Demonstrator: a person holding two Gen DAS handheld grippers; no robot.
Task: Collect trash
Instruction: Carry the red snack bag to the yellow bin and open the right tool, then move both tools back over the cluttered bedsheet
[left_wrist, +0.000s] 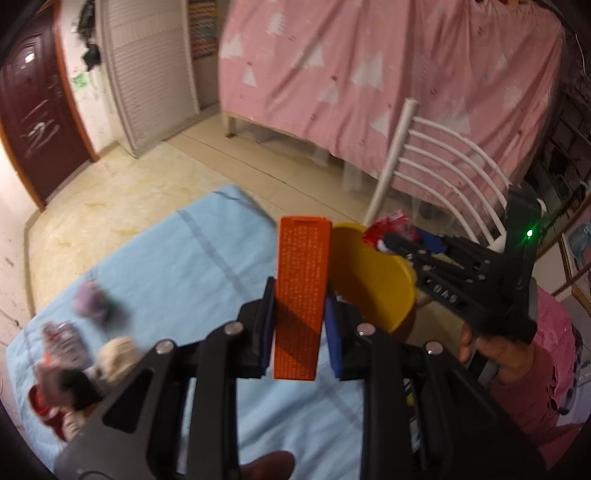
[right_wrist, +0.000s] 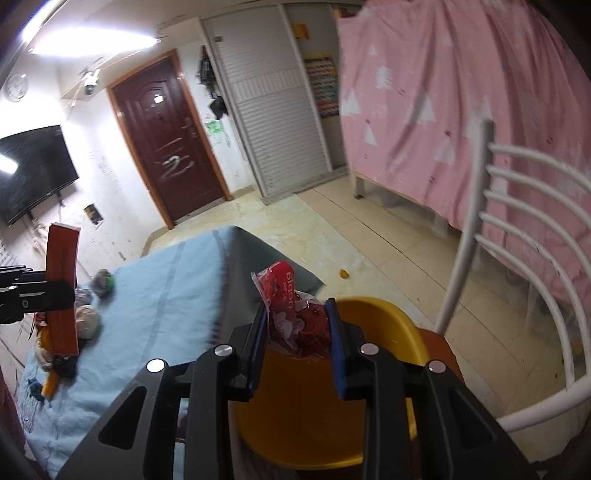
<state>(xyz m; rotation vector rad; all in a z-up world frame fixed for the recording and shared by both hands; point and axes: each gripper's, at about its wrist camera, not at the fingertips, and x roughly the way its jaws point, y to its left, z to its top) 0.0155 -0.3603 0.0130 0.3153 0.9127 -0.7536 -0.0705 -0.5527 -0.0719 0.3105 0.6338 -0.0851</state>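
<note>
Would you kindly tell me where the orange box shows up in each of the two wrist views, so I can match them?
Left wrist view: the orange box stands upright at centre, clamped in the left gripper.
Right wrist view: the same box is at the far left edge, upright, over the blue cloth.
Shared landmark: the yellow bin.
</note>
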